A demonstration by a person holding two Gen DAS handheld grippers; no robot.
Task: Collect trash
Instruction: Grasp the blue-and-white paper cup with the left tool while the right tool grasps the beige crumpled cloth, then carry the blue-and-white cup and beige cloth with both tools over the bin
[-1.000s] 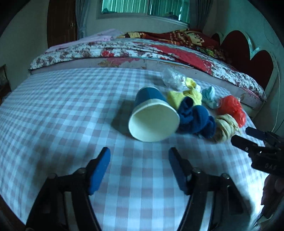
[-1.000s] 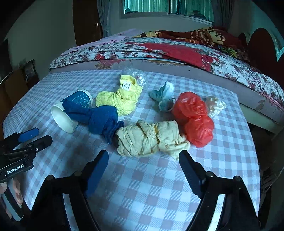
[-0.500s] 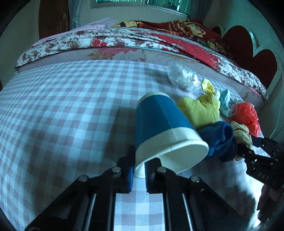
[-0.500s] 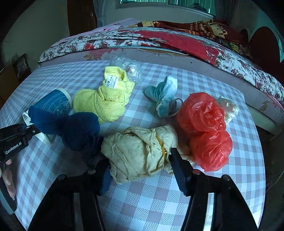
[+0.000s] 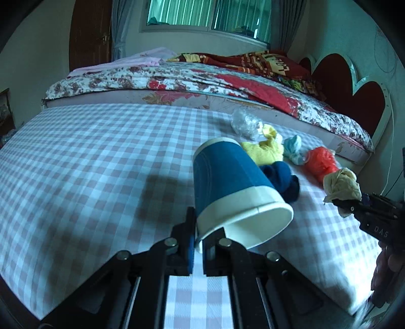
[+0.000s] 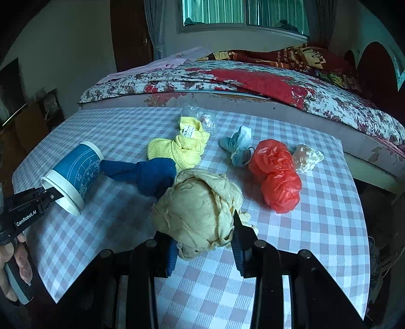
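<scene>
paper cup [image 5: 227, 174]: blue, white rim | tablecloth [image 5: 88, 157]: pink-white check | crumpled wad [image 6: 197, 210]: beige | plastic bag [image 6: 276, 174]: red | towel [image 6: 177, 149]: yellow | bedspread [image 6: 253, 83]: floral

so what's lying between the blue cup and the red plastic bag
In the right wrist view, the dark blue cloth and yellow towel lie between the blue cup and red bag.

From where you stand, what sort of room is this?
Most likely a bedroom in a home. A bed with a floral quilt and a scalloped red headboard stands behind the table with the checked cloth, below a curtained window.
</scene>
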